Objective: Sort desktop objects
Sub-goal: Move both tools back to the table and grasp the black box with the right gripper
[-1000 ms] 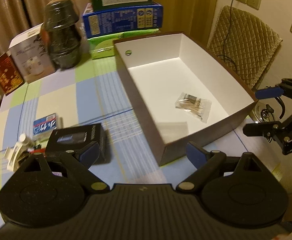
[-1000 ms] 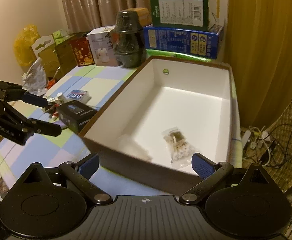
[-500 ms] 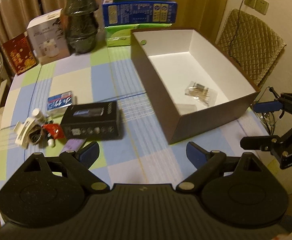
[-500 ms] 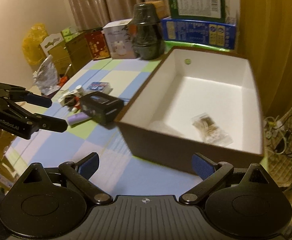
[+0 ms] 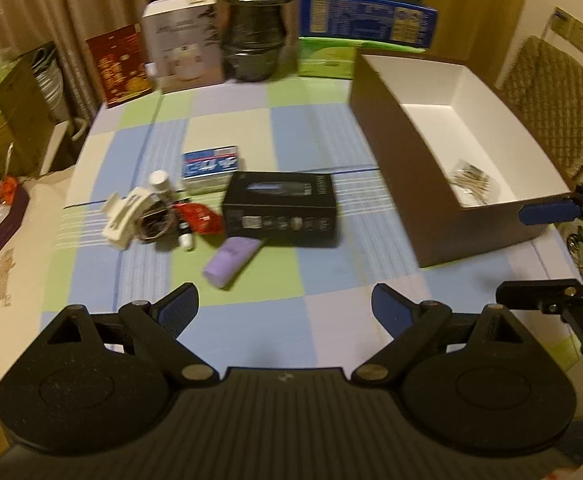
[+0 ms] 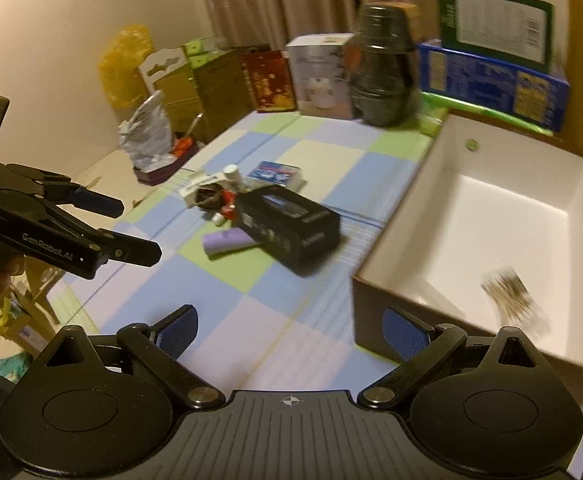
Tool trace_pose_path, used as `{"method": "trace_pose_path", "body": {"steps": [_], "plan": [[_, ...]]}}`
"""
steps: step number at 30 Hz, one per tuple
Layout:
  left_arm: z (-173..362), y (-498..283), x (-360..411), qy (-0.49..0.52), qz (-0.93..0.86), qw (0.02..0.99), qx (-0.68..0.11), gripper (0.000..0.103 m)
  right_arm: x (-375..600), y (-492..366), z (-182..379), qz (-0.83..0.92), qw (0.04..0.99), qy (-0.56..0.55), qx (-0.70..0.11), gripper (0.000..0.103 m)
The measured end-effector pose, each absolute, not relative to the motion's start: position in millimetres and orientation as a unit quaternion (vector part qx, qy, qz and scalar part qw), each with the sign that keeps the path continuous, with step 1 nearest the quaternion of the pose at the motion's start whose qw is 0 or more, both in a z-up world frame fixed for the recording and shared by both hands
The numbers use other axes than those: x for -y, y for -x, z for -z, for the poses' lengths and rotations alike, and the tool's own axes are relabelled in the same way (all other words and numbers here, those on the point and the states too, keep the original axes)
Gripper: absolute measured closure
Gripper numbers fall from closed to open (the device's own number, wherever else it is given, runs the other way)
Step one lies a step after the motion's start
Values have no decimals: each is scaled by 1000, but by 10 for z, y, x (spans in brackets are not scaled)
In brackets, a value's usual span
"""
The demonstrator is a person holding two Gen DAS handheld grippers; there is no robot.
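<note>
A black carton (image 5: 281, 210) lies mid-table on the checked cloth, with a purple tube (image 5: 233, 260) against its near corner. Left of it sit a blue card pack (image 5: 210, 166), a red packet (image 5: 197, 218) and a white clip with a small bottle (image 5: 131, 216). The brown box with white inside (image 5: 411, 140) stands to the right and holds a clear sachet (image 5: 471, 184). My left gripper (image 5: 283, 304) hangs open above the cloth, short of the tube, holding nothing. My right gripper (image 6: 289, 322) is open too, at the brown box's near corner (image 6: 371, 300).
Along the table's far edge stand a dark wrapped jar (image 5: 255, 28), a white carton (image 5: 183, 48), a red carton (image 5: 121, 64) and stacked blue and green boxes (image 5: 367, 24). A quilted chair (image 5: 555, 96) is behind the brown box. Cartons and bags crowd the left side (image 6: 171, 92).
Both grippers have drawn back and swung left, away from the brown box. The black carton and the small clutter now sit mid-view; the box has slid to the right. Both stay open.
</note>
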State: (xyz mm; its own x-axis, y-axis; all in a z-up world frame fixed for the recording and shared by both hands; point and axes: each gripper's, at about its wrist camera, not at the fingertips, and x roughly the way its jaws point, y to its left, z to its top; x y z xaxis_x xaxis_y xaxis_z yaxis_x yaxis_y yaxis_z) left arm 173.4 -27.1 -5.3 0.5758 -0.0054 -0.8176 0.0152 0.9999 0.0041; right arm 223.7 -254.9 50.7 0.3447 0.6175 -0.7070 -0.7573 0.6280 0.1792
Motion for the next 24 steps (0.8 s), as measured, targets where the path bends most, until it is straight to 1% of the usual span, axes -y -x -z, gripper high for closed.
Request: {"method": "trace_pose_path", "body": {"steps": [5, 13, 21, 23, 24], "plan": [[111, -1738, 85, -6, -13, 885, -465, 12, 2242, -2278, -522, -440, 808, 107, -378, 7], [253, -1853, -166, -7, -26, 877, -479, 12, 1782, -2381, -398, -433, 809, 137, -374, 7], [464, -2066, -392, -19, -30, 868, -496, 12, 1376, -2398, -51, -380, 829, 223, -345, 7], [520, -2116, -447, -18, -26, 865, -501, 13, 1273, -2383, 68, -365, 833, 253, -331, 9], [545, -2138, -469, -18, -25, 864, -503, 13, 1231, -2376, 128, -361, 833, 266, -324, 16]]}}
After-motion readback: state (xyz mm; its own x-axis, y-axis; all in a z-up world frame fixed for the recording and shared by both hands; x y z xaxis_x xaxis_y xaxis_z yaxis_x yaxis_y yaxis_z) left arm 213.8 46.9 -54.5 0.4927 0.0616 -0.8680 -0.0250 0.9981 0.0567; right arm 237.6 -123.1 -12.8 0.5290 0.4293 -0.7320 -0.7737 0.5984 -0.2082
